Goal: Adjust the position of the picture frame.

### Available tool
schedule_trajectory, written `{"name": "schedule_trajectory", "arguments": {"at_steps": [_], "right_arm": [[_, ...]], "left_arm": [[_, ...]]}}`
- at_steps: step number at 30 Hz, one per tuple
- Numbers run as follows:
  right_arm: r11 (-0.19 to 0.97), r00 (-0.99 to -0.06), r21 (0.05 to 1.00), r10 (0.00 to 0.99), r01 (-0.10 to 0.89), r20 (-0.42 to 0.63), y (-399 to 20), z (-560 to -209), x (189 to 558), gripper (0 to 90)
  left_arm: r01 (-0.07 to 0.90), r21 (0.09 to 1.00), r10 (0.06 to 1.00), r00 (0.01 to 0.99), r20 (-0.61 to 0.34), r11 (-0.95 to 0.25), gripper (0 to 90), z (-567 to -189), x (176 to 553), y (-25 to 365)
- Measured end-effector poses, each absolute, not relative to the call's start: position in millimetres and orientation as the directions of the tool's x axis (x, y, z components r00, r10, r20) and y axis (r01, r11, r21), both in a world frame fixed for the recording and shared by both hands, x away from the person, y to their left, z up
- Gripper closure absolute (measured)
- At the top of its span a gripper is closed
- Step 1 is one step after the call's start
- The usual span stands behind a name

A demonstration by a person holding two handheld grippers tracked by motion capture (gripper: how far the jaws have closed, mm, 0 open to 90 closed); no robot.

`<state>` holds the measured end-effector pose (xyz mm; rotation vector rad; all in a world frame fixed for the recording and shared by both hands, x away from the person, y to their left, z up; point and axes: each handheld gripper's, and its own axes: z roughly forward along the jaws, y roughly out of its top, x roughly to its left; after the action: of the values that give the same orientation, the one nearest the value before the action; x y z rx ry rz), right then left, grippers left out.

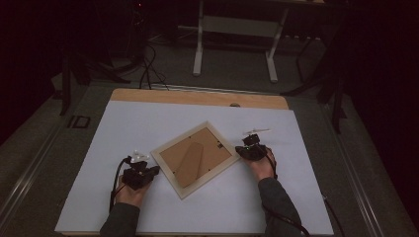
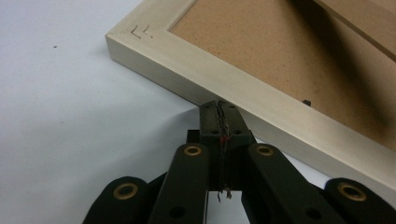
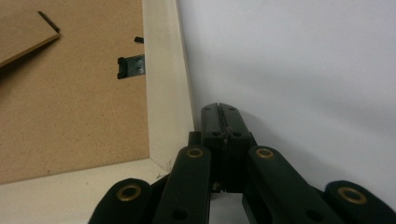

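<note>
Face-down, pale wooden picture frame (image 1: 195, 159), brown fibreboard backing (image 2: 261, 35), matte white sheet (image 1: 148, 118)

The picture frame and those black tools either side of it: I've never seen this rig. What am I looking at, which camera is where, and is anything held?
No robot arm here: a person at a table holds a hand tool with two black jaws in each hand. The high view looks down from above the person's side, forearms entering at the bottom. There the left gripper sits at the lower left edge of the picture frame and the right gripper at its right corner. The other two pictures come from cameras riding on the tools and looking along their jaws.

The frame lies face down on a white sheet covering the table, its brown backing board and stand up.

In both gripper views the jaws are shut, with nothing between them. The left tips sit against the frame's side edge; the right ones sit just beside its corner. Nothing is held.
</note>
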<state>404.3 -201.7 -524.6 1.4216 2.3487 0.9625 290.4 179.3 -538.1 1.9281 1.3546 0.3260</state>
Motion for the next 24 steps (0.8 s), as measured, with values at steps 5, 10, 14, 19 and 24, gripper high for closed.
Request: {"name": "schedule_trajectory", "arguments": {"at_steps": [5,10,14,19,24], "right_arm": [[0.335,-0.516,0.635,0.849,0.696,0.117,-203,-524,401,89.9],[0.344,-0.526,0.637,0.843,0.690,0.114,-205,-524,397,89.9],[0.359,-0.534,0.633,0.839,0.686,0.104,-205,-523,393,89.9],[0.374,-0.550,0.631,0.829,0.680,0.101,-206,-523,388,89.9],[0.386,-0.560,0.632,0.823,0.672,0.093,-207,-523,384,89.9]], "left_arm": [[0.698,0.698,0.889,0.409,-0.207,-0.159,90.0,-539,294,180],[0.701,0.697,0.892,0.400,-0.211,-0.149,90.0,-539,295,179],[0.706,0.687,0.896,0.402,-0.190,-0.171,90.0,-537,299,178],[0.714,0.683,0.898,0.390,-0.206,-0.153,90.0,-537,307,180],[0.718,0.682,0.898,0.385,-0.216,-0.144,90.0,-537,311,181]]}}
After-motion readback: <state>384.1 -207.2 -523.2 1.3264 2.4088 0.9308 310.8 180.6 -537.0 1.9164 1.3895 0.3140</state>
